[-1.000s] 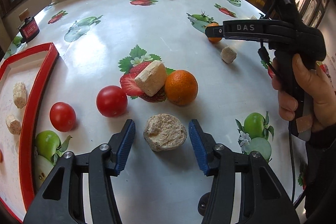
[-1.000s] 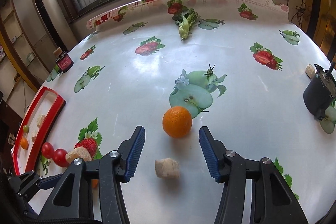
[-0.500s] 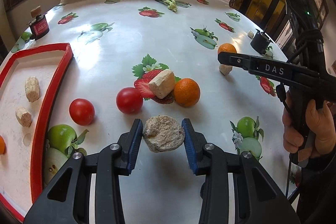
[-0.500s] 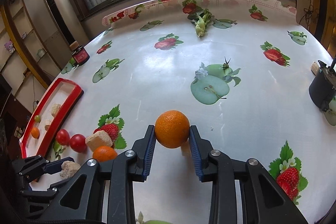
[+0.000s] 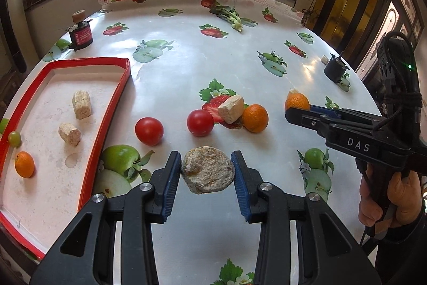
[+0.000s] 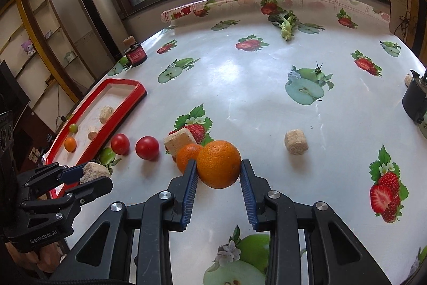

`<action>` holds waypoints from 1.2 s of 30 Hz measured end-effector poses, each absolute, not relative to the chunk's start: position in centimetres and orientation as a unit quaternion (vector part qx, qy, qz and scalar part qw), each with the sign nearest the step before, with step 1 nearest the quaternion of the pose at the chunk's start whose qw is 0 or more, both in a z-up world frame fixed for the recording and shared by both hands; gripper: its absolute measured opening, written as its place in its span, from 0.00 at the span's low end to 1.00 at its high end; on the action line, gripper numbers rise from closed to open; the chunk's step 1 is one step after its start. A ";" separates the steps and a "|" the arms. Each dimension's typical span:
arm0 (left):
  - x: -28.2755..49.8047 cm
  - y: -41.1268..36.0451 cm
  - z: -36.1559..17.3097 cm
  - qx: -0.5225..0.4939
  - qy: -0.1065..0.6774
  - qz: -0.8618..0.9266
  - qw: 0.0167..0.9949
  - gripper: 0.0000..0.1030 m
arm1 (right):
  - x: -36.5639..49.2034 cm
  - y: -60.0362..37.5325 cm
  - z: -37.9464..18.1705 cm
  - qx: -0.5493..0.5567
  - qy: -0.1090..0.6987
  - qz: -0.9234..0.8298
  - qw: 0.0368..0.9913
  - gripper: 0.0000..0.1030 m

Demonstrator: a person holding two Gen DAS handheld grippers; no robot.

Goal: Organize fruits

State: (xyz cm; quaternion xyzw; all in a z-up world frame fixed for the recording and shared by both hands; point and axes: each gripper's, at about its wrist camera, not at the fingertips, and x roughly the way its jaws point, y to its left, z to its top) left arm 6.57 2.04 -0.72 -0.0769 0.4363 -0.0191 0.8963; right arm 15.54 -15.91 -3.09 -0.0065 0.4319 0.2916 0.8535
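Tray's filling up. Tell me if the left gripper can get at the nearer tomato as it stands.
Probably not yet: the left gripper is shut on a beige chunk. The path to the tomato looks free.

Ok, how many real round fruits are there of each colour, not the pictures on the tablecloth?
Oranges: 3, one in the tray at, one on the table at, one in the right tongs at
Red tomatoes: 2
Green fruit: 1
Total: 6

Fruits: partly sorted
Orange [image 6: 218, 164] clamped aloft; two tomatoes [image 5: 149, 130] at tray's [image 5: 112, 108] 3 o'clock, upright
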 end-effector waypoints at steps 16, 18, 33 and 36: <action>4.1 5.7 0.1 -0.094 0.424 0.019 0.901 0.35 | 13.6 -12.9 -2.2 -0.025 0.427 0.316 0.847 0.32; 3.9 6.2 0.1 -0.096 0.423 0.023 0.901 0.35 | 13.5 -12.4 -2.3 -0.027 0.428 0.320 0.845 0.32; 2.3 10.4 -0.6 -0.120 0.423 0.061 0.896 0.35 | 12.4 -7.9 -2.3 -0.050 0.429 0.354 0.830 0.32; 1.9 11.3 -0.9 -0.126 0.424 0.068 0.894 0.35 | 12.1 -6.8 -2.3 -0.054 0.430 0.361 0.826 0.32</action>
